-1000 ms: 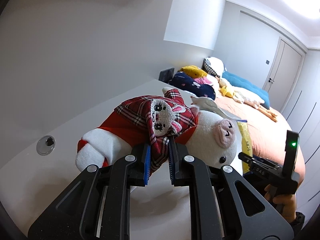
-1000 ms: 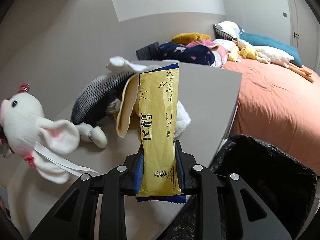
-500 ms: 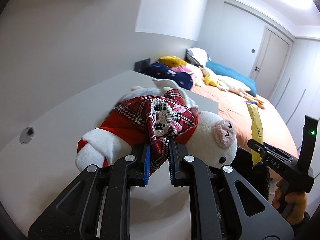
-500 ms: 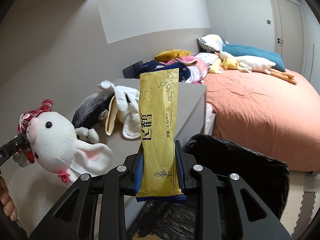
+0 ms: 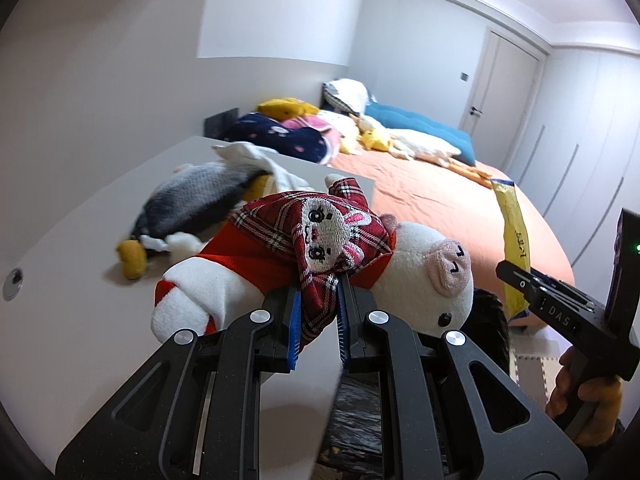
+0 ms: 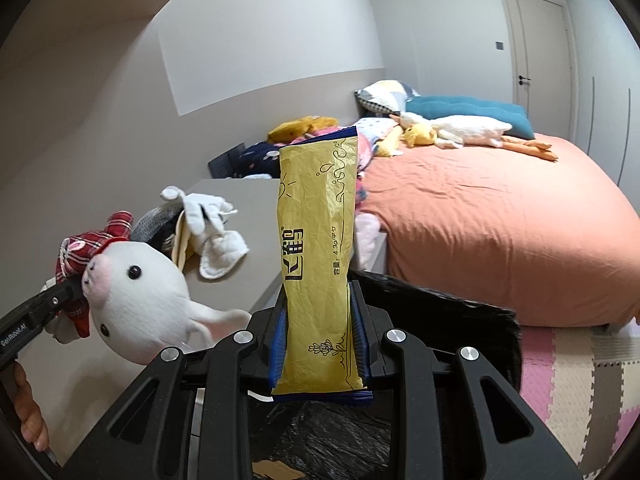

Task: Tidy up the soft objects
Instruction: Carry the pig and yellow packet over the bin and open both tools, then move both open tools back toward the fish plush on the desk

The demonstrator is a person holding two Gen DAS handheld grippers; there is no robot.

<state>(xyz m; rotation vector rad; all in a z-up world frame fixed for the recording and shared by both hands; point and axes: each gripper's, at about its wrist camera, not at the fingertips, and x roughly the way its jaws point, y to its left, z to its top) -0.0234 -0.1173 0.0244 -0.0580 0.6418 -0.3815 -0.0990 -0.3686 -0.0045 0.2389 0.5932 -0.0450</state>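
Left gripper (image 5: 318, 320): I read its blue pads clamped on the red plaid cloth of the plush pig (image 5: 424, 276). The pig hangs sideways in the air, snout toward the right gripper, above the near edge of the grey table (image 5: 80, 240), which I take as my landmark.

Right gripper (image 6: 320, 336): clenched on a tall yellow packet (image 6: 316, 264), held upright, blue trim at top and bottom. From the left wrist view the packet sits off the table's right side, over the black bag (image 6: 440, 320) that lines a bin just beside the table's end.

On the table, toward its far end, lies a grey-and-white plush penguin (image 5: 196, 204) with yellow feet, on its side. A white plush (image 6: 212, 224) lies touching it.

Beyond the table's far edge is a bed with an orange cover (image 6: 500, 216); soft toys and pillows are heaped at its head, including a white goose plush (image 6: 468, 130) and a teal cushion (image 6: 472, 106).

A bare hand (image 5: 588, 396) grips the right tool's handle, low, right of the table. Pink and beige foam mats (image 6: 576, 364) cover the floor by the bed.
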